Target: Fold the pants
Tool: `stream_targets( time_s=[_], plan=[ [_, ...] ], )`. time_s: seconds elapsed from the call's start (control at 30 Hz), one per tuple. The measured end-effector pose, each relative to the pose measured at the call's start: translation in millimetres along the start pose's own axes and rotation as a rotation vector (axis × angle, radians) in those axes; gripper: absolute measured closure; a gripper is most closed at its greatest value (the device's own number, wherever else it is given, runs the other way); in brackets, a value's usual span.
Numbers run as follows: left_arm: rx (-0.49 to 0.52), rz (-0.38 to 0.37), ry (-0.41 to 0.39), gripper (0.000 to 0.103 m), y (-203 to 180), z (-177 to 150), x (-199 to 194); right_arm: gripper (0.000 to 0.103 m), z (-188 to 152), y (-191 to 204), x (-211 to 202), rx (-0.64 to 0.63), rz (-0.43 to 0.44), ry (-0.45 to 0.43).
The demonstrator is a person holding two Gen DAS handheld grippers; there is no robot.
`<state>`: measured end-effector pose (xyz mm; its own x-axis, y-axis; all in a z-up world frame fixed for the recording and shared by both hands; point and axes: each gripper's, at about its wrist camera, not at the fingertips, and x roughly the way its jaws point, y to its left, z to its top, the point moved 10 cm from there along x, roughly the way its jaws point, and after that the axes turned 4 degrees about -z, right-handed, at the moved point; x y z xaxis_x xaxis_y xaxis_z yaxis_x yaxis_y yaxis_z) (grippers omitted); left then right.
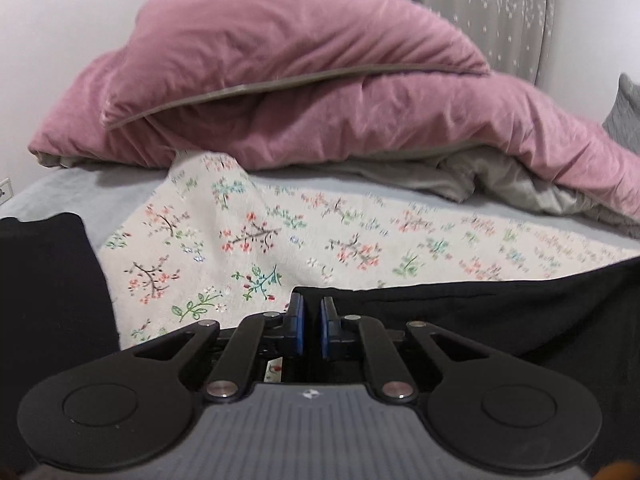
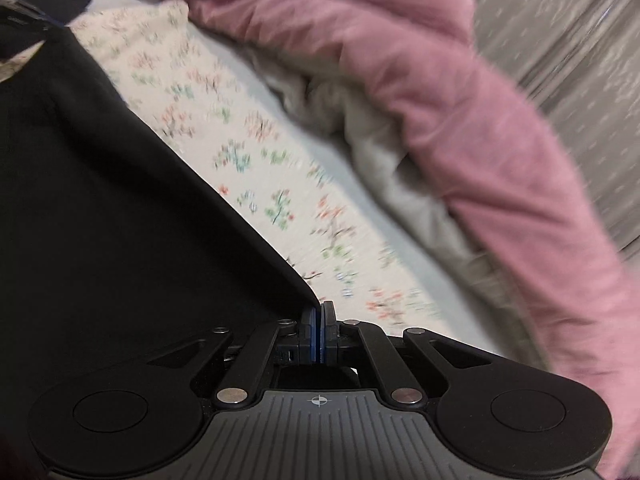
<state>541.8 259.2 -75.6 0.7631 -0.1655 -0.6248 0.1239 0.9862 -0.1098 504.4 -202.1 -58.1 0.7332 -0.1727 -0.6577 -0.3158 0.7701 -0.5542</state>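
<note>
The black pants (image 1: 500, 312) lie on a floral blanket (image 1: 280, 240) on the bed. In the left wrist view my left gripper (image 1: 311, 304) sits at the pants' upper edge with its jaws a little apart; no cloth shows between the pads. More black cloth (image 1: 48, 288) lies at the left. In the right wrist view the pants (image 2: 120, 208) fill the left half, stretched to a corner at my right gripper (image 2: 319, 310), which is shut on that corner and holds it up over the floral blanket (image 2: 248, 152).
A bulky pink duvet (image 1: 304, 96) with grey lining is heaped along the far side of the bed; it also shows in the right wrist view (image 2: 460, 100). A grey patterned curtain (image 1: 480, 12) hangs behind. A grey pillow (image 1: 624, 116) is at the far right.
</note>
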Motion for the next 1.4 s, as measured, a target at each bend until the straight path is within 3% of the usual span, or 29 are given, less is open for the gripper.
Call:
stream_targets(
  time_s=[0.17,0.3,0.47,0.6,0.73,0.87,1.17,1.27,1.33,1.4],
  plan=[
    [-0.013,0.008,-0.066,0.07,-10,-1,-58,0.102,-11,9,-91,-0.069,-0.106,-0.095],
    [-0.045,0.022,-0.095,0.07,-12,-12,-112,0.102,-28,38,-159,-0.137,-0.158,-0.153],
    [-0.092,0.056,-0.057,0.07,-8,-56,-166,0.102,-59,88,-224,-0.199,-0.17,-0.191],
    [-0.113,0.101,0.011,0.07,-5,-103,-195,0.102,-90,134,-256,-0.207,-0.12,-0.181],
    [-0.15,0.13,0.092,0.07,0,-148,-208,0.102,-126,184,-263,-0.201,-0.052,-0.131],
    [-0.178,0.177,0.167,0.071,8,-184,-204,0.102,-155,216,-245,-0.169,-0.003,-0.073],
    [-0.19,0.249,0.273,0.071,19,-215,-206,0.097,-183,245,-204,-0.072,0.033,0.031],
    [-0.164,0.275,0.27,0.057,13,-213,-217,0.091,-179,237,-208,-0.003,0.057,0.062],
    [-0.147,0.296,0.258,0.029,7,-209,-226,0.086,-176,228,-217,0.033,0.079,0.07],
    [-0.131,0.313,0.242,0.015,-2,-204,-236,0.077,-176,217,-227,0.077,0.095,0.068]
  ],
)
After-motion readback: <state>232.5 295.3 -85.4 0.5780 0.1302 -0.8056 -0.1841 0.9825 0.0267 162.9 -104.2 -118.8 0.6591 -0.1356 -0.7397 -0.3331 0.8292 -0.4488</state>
